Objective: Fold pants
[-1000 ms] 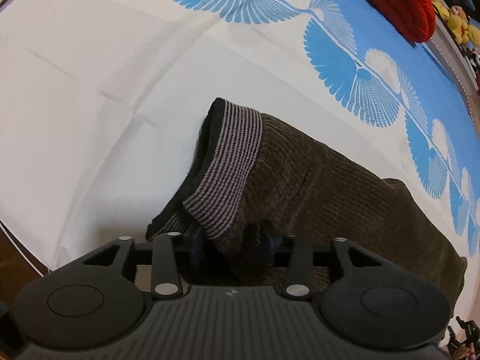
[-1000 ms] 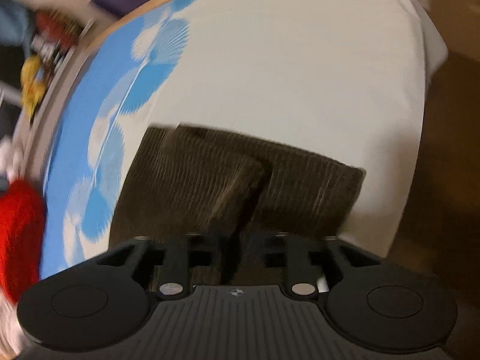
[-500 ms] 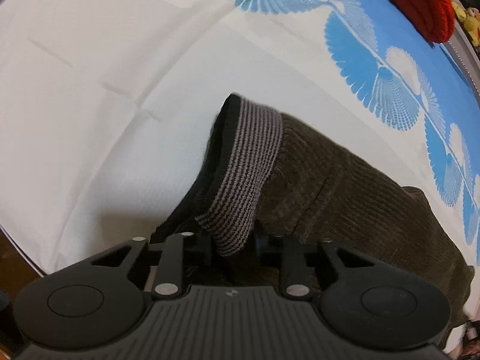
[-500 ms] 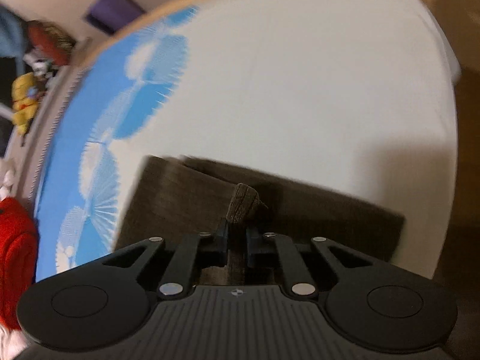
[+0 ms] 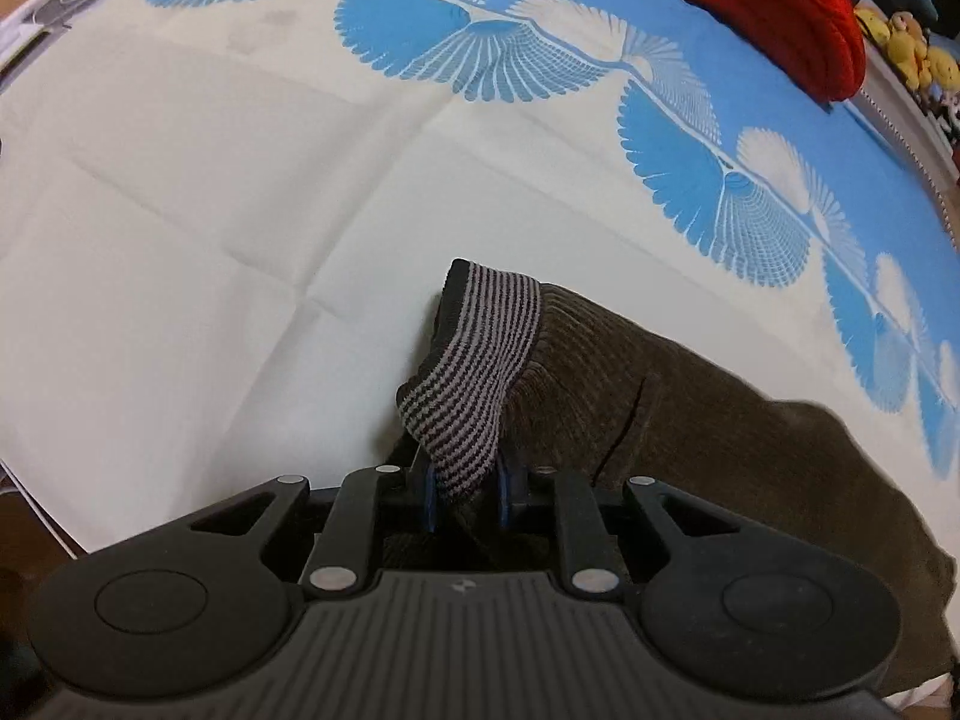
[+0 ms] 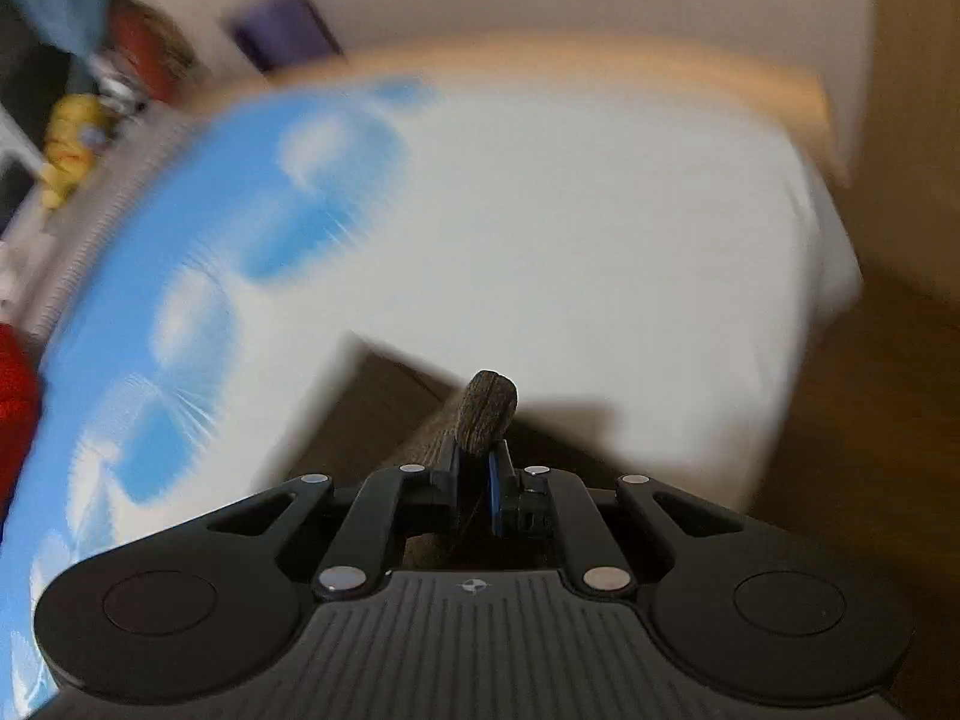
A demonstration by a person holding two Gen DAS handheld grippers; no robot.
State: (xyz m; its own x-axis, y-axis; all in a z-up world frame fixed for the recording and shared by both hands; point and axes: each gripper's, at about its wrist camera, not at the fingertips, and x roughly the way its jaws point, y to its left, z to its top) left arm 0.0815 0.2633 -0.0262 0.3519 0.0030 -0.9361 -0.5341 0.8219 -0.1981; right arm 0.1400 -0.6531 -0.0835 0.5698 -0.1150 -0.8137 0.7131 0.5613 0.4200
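Both grips are on. Your left gripper [image 5: 465,483] pinches the striped waistband [image 5: 474,360] of the brown corduroy pants [image 5: 690,414]; its jaws are closing the last bit on that band, cloth plainly between them. Your right gripper [image 6: 477,483] has its fingers pressed together on a rolled nub of the cuff end [image 6: 487,405], which pokes up past the tips.

Pants lie on the bed sheet [image 5: 210,276], on its plain white part near the front edge, with the blue fan-print border [image 5: 690,138] along the far side.

Step in hand, by my reading: lift both ends and carry one over the other for the fold.
- Raise the two ends level with each other so the cloth hangs flat between them.
- The right pinch is small and near the very edge; it may slip if you pull hard. Go slow.
- The waistband is thick and elastic; the left hold looks deeper and safer.
- Lay down onto the white part, edges matched, before letting go.

Around: a red knitted item [image 5: 768,6] at the far right corner of the bed, well apart from the pants. Yellow soft toys [image 5: 906,48] beyond the bed edge. Right view is blurred; a purple object [image 6: 282,30] on the far side, not identifiable. Nothing lies in the folding path.
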